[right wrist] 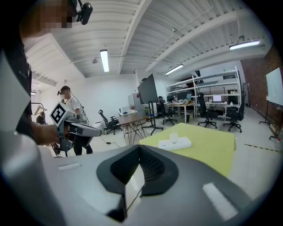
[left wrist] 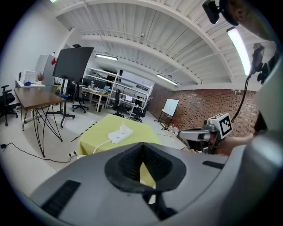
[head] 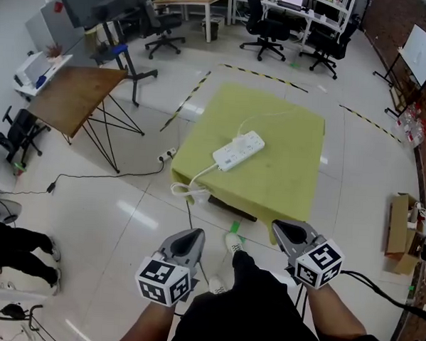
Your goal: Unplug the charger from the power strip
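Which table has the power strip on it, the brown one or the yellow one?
The yellow table: the white power strip lies on it. The brown table at the left has none.

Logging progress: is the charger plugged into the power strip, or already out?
Plugged in. The white charger stands upright on top of the power strip, which lies on the yellow table; neither gripper has reached it.

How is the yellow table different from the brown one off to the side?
The yellow table is draped in cloth; the brown table shows bare wood on thin black legs. The yellow table carries a white power strip; the brown table does not. Both stand on the pale floor.
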Motion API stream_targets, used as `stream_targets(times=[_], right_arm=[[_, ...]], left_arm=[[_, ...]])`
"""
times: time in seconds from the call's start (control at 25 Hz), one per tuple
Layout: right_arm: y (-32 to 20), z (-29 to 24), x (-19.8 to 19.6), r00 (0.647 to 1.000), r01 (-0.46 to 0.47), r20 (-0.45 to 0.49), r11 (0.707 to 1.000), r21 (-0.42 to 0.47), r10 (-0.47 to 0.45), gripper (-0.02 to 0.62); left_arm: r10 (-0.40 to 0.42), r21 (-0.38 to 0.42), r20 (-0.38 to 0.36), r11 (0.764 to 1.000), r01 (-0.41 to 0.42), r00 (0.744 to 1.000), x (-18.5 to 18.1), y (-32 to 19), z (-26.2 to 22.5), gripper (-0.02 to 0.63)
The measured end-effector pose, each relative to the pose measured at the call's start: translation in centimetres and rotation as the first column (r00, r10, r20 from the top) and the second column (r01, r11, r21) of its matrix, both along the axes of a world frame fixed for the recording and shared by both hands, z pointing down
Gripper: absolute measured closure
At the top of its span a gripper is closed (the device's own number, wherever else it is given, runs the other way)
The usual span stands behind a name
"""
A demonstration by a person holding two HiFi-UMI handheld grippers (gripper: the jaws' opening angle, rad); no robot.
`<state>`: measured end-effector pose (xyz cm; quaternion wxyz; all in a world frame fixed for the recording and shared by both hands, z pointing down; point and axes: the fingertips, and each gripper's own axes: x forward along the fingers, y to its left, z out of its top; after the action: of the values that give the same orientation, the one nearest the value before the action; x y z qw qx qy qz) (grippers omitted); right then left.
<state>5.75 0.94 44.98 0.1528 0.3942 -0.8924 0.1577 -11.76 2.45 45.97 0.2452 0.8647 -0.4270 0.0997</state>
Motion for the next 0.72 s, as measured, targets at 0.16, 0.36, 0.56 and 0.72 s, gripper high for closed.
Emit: stream_targets(times=[0.16, 0.36, 0.56, 0.72], right_arm=[[-4.6, 1.4, -0.6, 0.999, 0.029, -0.028, 1.000, 0.001, -0.029, 0.592], [-10.8, 3.4, -1.6, 0.997, 0.053, -0.060, 0.999, -0.009, -0.054, 0.580], [-16.9, 6.8, -1.7, 0.995, 0.054, -0.085, 0.997, -0.055, -0.059, 0.537], [-22.1, 11.6, -1.4, 0.996, -0.001, -0.089, 0.990, -0.138, -0.012, 0.474]], left_arm=[[-0.016, -0.018, 0.043, 1.000, 0.017, 0.999, -0.9, -1.4, 0.5, 0.600], [-0.065, -0.025, 0.046, 0.997, 0.066, 0.997, -1.9, -5.2, 0.5, 0.600], [-0.117, -0.027, 0.049, 0.993, 0.119, 0.992, -1.7, -9.4, 0.2, 0.600], [-0.145, -0.052, 0.063, 0.988, 0.149, 0.987, -1.6, -11.0, 0.7, 0.600]])
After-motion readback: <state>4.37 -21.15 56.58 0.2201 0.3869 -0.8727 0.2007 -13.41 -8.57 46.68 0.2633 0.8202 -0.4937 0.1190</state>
